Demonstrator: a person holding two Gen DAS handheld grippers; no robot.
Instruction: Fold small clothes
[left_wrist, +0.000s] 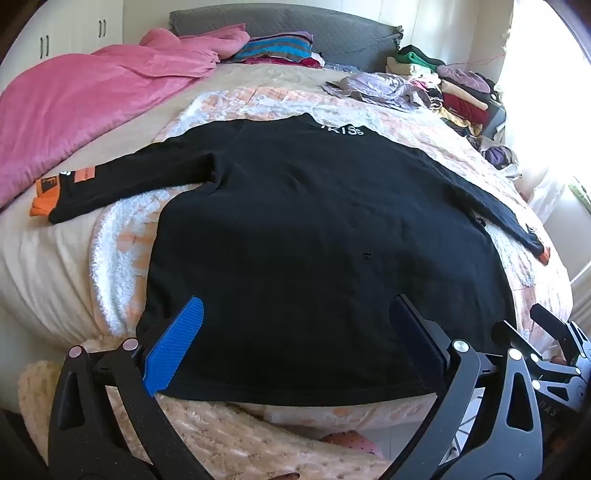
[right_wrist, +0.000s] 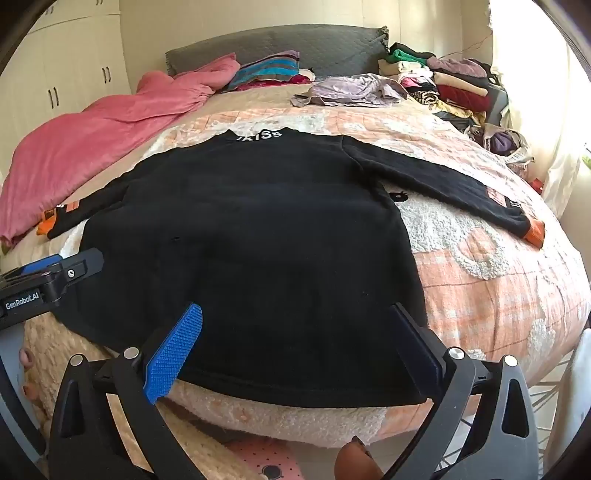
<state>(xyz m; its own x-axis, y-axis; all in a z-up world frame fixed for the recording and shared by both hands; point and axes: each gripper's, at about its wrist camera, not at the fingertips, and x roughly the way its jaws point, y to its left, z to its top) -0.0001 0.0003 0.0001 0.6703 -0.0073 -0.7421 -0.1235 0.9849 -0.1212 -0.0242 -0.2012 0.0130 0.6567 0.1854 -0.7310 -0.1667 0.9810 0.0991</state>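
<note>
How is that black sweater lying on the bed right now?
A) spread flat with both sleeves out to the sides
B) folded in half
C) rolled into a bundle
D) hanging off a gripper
A: the black sweater lies flat on the bed, its sleeves stretched out to either side, orange cuffs showing.

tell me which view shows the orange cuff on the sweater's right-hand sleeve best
The right wrist view: the orange cuff lies clear and fairly large at the end of the black sweater's sleeve. The left wrist view squeezes the same cuff into a thin sliver near the frame's edge.
</note>
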